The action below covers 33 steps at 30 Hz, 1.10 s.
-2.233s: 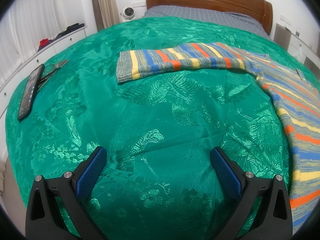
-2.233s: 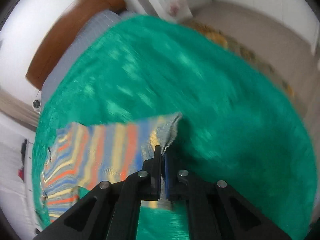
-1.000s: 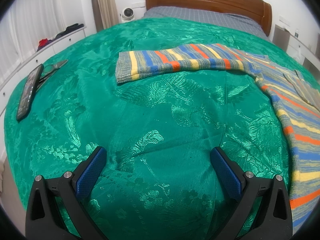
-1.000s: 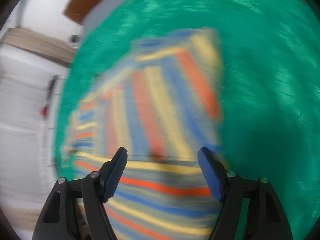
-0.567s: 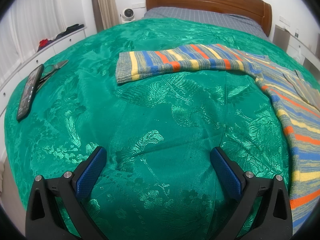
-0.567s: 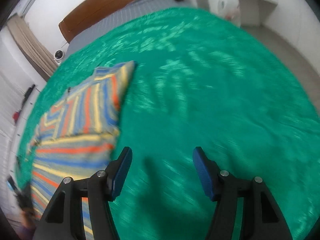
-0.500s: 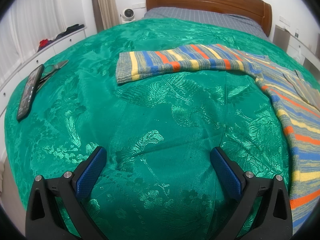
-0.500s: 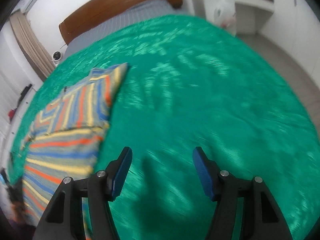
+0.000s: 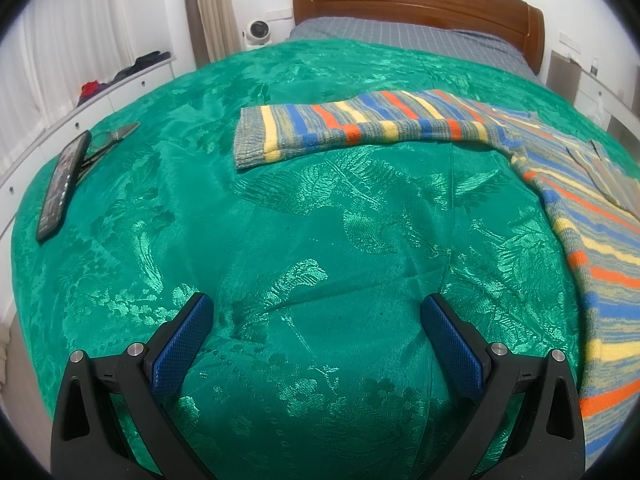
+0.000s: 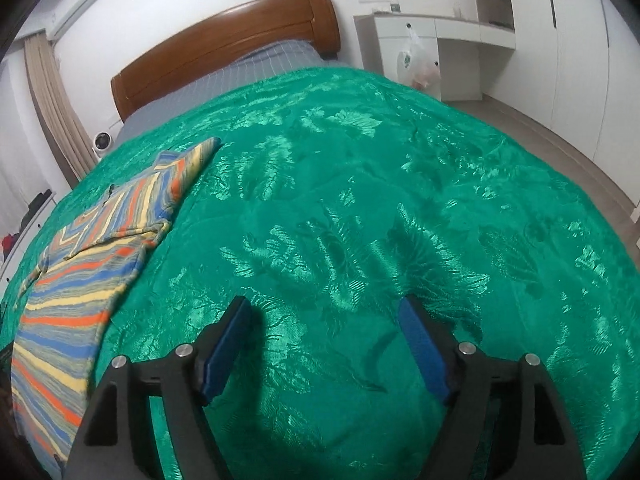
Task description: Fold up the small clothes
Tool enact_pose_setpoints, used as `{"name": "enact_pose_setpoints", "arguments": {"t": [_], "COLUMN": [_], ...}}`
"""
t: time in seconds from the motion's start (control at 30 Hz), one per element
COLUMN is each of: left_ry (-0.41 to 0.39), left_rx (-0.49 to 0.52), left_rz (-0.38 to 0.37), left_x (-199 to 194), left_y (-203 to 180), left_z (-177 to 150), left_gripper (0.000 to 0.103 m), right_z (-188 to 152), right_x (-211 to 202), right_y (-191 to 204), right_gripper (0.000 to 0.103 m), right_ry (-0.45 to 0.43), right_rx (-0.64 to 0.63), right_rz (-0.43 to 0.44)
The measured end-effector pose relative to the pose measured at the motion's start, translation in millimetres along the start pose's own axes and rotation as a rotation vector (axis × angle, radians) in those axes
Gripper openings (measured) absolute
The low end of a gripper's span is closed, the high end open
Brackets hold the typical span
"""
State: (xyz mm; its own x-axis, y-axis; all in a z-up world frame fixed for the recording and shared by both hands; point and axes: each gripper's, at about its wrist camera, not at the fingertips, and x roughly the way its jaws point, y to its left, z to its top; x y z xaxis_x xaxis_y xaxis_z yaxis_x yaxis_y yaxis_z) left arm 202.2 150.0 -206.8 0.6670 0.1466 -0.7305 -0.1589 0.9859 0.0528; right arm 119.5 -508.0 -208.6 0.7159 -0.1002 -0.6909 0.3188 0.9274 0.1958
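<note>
Left gripper spread wide, empty, over green bedspread; right gripper likewise spread, empty; striped sweater flat, one sleeve folded across.

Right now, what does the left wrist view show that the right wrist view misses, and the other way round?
Only the left wrist view shows the sweater's outstretched sleeve, the phone near the bedspread's edge, and the open left gripper. Only the right wrist view shows the folded-in sleeve, the white desk with a plastic bag, and the open right gripper. Both show the striped sweater, green bedspread and wooden headboard.
</note>
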Motion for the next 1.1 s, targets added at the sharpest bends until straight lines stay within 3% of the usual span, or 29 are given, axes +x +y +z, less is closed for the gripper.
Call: {"name": "enact_pose_setpoints", "arguments": {"t": [0.4,0.57,0.7,0.9,1.03,1.1], "left_ry": [-0.008,0.05,0.123,0.226,0.326,0.369], "left_rx": [0.0,-0.03,-0.114,-0.293,-0.369,-0.376], "left_rz": [0.011,-0.059,-0.222,-0.249,-0.244,-0.234], "left_x": [-2,-5,-1,48,94,113], "left_y": [-3,5,37,93,100,93], "left_z": [-1,7,37,119,149,155], "left_gripper": [0.103,0.103,0.103,0.102,0.099,0.085], "right_z": [-8,-8,-8,-8,-8,-8], "right_x": [4,5,5,6,8,9], "right_y": [-2,-2,-1,1,3,3], "right_gripper": [0.085,0.086,0.086,0.088,0.088,0.089], "right_ry": [-0.038,-0.038,-0.039,-0.035,-0.032,-0.029], "right_rx": [0.006,0.005,0.004,-0.007,-0.013,-0.017], "right_rz": [0.046,0.052,0.052,0.046,0.037,0.033]}}
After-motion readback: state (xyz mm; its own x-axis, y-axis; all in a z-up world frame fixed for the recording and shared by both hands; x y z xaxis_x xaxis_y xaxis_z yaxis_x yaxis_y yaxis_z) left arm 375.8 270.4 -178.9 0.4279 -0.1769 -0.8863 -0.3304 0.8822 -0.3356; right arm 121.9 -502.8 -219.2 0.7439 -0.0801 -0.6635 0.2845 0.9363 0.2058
